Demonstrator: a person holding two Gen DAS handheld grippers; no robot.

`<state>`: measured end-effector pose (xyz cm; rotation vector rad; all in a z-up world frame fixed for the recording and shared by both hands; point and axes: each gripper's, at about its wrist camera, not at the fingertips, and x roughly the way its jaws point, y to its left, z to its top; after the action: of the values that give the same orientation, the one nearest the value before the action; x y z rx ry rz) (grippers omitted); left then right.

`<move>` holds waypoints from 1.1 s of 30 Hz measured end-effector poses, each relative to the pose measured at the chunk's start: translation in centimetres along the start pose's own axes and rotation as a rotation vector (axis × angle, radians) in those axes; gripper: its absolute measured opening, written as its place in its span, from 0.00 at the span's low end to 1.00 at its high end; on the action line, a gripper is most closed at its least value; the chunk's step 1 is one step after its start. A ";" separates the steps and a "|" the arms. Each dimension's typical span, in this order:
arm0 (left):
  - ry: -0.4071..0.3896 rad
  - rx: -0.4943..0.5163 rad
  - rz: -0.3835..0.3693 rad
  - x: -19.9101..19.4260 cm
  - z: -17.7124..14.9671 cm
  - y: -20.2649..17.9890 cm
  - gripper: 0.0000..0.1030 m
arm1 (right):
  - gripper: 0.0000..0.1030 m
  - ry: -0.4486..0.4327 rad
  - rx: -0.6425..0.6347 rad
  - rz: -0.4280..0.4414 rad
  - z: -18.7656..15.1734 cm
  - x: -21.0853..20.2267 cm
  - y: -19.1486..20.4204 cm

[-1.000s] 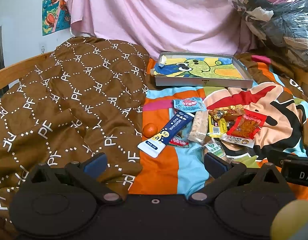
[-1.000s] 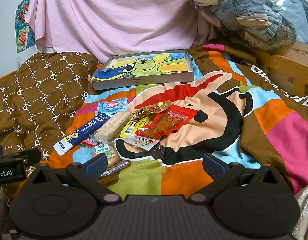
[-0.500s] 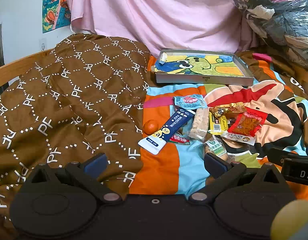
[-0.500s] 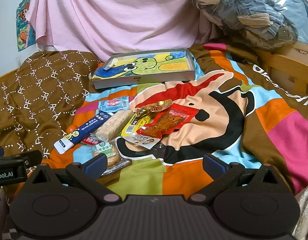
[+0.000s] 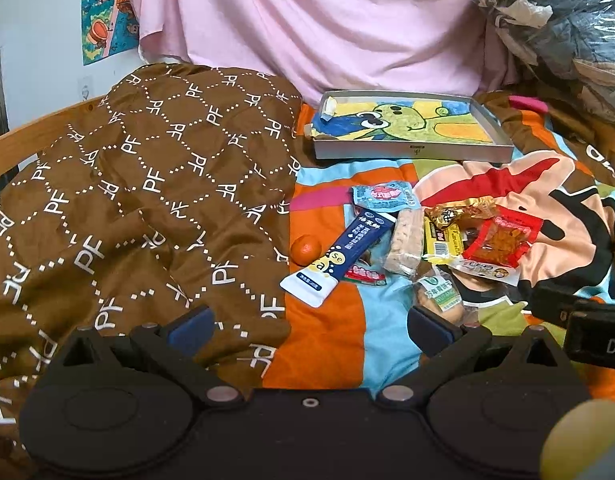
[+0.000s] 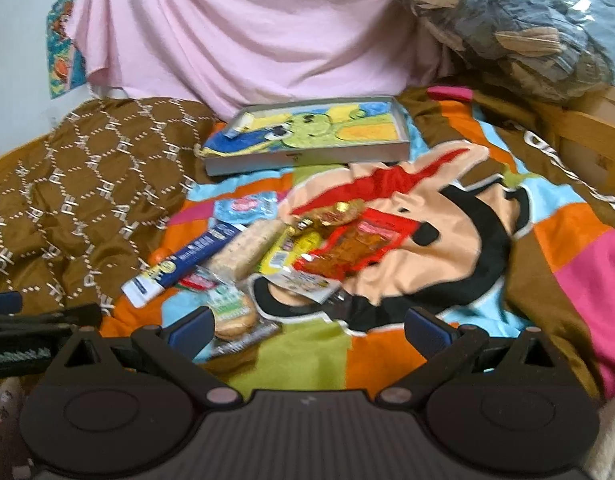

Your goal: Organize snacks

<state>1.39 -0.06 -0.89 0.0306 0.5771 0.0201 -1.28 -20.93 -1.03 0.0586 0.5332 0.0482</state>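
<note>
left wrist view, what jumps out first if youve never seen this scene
A jumble of snack packets lies mid-bed on the colourful cartoon blanket, led by a long blue and white sachet and a red packet, with a small orange fruit beside them. Behind the pile sits a shallow grey tray with a green cartoon lining, and a brown PF-patterned quilt fills the left.

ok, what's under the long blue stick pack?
A red-and-green packet pokes out from under the blue stick pack at its white end, and the beige rice bar lies alongside. The rest of that packet is covered; anything else beneath can't be seen.
</note>
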 end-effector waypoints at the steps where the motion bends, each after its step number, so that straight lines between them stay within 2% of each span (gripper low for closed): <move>1: 0.005 0.001 0.000 0.3 0.2 0.1 0.99 | 1.00 -0.002 -0.004 0.020 0.2 0.2 0.1; 5: 0.048 0.023 -0.028 2.0 1.4 0.4 0.99 | 1.00 0.007 -0.036 0.120 1.3 1.2 0.5; 9: 0.078 0.023 -0.038 4.2 2.7 1.2 0.99 | 1.00 0.043 -0.131 0.242 2.0 2.9 1.4; 13: 0.090 0.051 -0.055 6.3 3.7 1.6 0.99 | 1.00 0.077 -0.211 0.293 1.8 4.3 2.2; 19: 0.113 0.134 -0.098 10.0 5.1 1.4 0.99 | 1.00 0.157 -0.322 0.315 1.5 6.6 3.2; 23: 0.159 0.168 -0.157 12.4 5.4 1.3 0.99 | 1.00 0.195 -0.356 0.306 1.4 8.2 3.6; 27: 0.209 0.183 -0.203 14.6 5.5 1.6 0.99 | 0.99 0.244 -0.302 0.340 1.5 9.9 3.2; 31: 0.239 0.192 -0.239 16.3 5.9 1.7 0.98 | 0.90 0.285 -0.264 0.356 1.4 11.3 2.9; 33: 0.258 0.196 -0.250 16.9 6.1 1.7 0.94 | 0.87 0.297 -0.253 0.355 1.3 11.9 2.8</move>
<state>18.86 1.96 -4.95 0.1477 0.8365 -0.2791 9.56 -17.48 -5.76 -0.1034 0.8053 0.4758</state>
